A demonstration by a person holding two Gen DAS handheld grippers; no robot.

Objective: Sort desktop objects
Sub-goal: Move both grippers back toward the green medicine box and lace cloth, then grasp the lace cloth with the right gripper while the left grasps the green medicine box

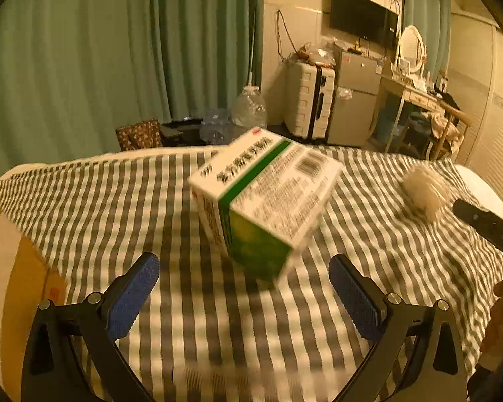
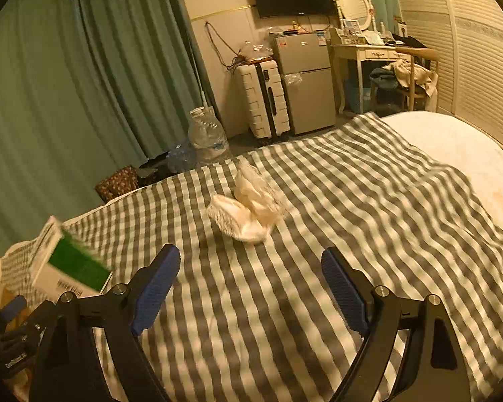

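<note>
A white and green medicine box [image 1: 265,197] lies on the grey-and-white checked cloth [image 1: 191,301], just ahead of my left gripper [image 1: 243,296], which is open and empty. The box also shows at the left edge of the right wrist view [image 2: 67,264]. A clear bag of white cotton items [image 2: 248,204] lies on the cloth ahead of my right gripper [image 2: 251,288], which is open and empty. The same bag shows at the right in the left wrist view [image 1: 426,191]. The right gripper's black body [image 1: 486,224] shows at the right edge there.
The cloth covers a bed with a white mattress edge [image 2: 452,147] at the right. Beyond the bed stand water jugs [image 1: 248,107], a white suitcase [image 1: 310,100], a small fridge [image 2: 305,83] and a dressing table [image 2: 362,53]. Green curtains [image 1: 84,67] hang at the left.
</note>
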